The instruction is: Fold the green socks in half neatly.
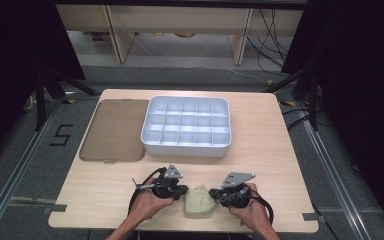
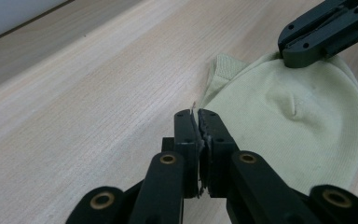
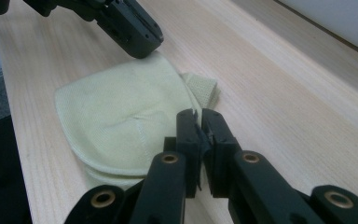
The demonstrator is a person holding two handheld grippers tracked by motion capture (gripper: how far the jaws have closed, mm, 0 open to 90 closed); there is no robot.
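The left tool (image 1: 184, 191) and the right tool (image 1: 213, 194) are both closed, each at one side of the pale green sock (image 1: 199, 202) on the desk (image 1: 260, 150); neither grips it.

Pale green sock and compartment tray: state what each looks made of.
Pale green sock: knitted fabric, matte, apparently cotton or a blend; fine ribs and a soft dimple show. Compartment tray: probably moulded plastic, smooth pale grey-white with a slight sheen, thin even dividers.

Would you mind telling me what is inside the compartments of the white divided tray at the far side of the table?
The white divided tray shows bare compartments from above; nothing lies in those visible. Its near wall hides the floor of the front row, so small items there cannot be ruled out.
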